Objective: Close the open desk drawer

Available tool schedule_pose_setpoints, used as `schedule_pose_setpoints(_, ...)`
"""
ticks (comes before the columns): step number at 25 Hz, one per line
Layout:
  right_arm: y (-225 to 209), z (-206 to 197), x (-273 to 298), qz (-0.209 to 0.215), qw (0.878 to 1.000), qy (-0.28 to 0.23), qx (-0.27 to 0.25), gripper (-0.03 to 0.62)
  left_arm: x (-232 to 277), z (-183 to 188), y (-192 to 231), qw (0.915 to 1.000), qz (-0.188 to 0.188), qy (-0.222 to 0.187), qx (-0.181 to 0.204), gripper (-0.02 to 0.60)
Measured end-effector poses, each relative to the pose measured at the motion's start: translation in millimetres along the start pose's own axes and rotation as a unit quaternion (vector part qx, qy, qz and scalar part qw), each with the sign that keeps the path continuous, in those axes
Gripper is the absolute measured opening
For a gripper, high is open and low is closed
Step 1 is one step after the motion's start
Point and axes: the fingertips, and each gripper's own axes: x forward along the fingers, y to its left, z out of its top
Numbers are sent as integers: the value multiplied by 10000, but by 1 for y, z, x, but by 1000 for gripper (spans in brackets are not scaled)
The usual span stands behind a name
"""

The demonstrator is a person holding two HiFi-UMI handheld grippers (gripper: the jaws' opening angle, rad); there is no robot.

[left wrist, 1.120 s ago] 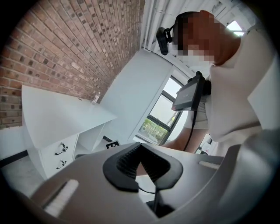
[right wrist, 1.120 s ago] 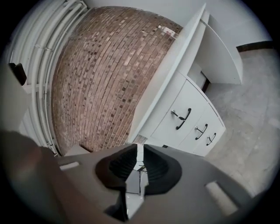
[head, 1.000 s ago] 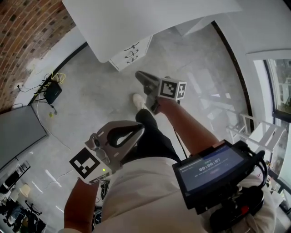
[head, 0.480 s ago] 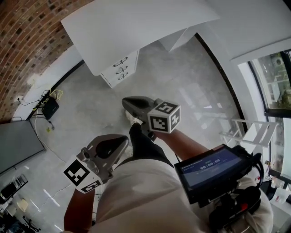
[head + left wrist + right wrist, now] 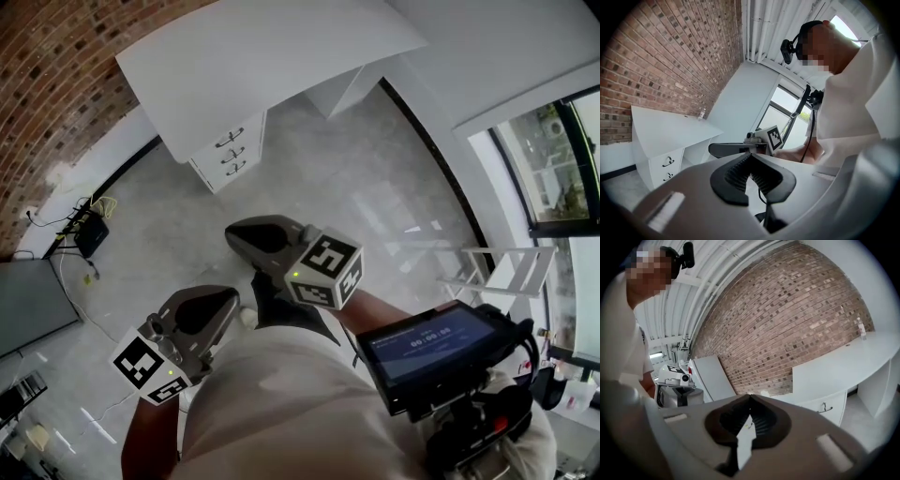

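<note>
Brickwork (image 5: 56, 94) fills the left edge, with a black box (image 5: 91, 232) and its cables on the grey floor (image 5: 375, 187) below it. The left claw (image 5: 225, 302) hangs low by the person's body, clenched on nothing, its ribbed pads meeting at the tips. Up and slightly right, the drawer stack (image 5: 228, 150) sits under the end of the white table (image 5: 272, 56) nearer the brick, showing three handled fronts. Whether one stands open I cannot tell. The right claw (image 5: 236, 234), also clenched and empty, points toward that stack but is well apart from it. A lit screen (image 5: 431, 342) sits at the person's front, far right.
</note>
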Motion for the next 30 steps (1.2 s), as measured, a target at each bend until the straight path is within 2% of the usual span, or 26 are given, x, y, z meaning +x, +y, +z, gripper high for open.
schedule_pose_setpoints(4, 22, 9, -7, 60, 9987, 5, -511, 3, -4, -2, -6, 10000, 34, 3, -4, 6)
schedule_pose_setpoints(12, 44, 15, -10, 157, 9971, -29, -748, 3, -8, -4, -15, 10000, 11, -14, 43, 6)
schedule_pose_setpoints(19, 69, 26, -18, 191, 9920, -47, -1246, 3, -15, -5, -24, 9999, 36, -75, 81, 6)
schedule_pose_setpoints(30, 102, 32, -27, 142, 9755, 76, -2193, 3, -23, -12, -32, 9999, 44, -95, 55, 6)
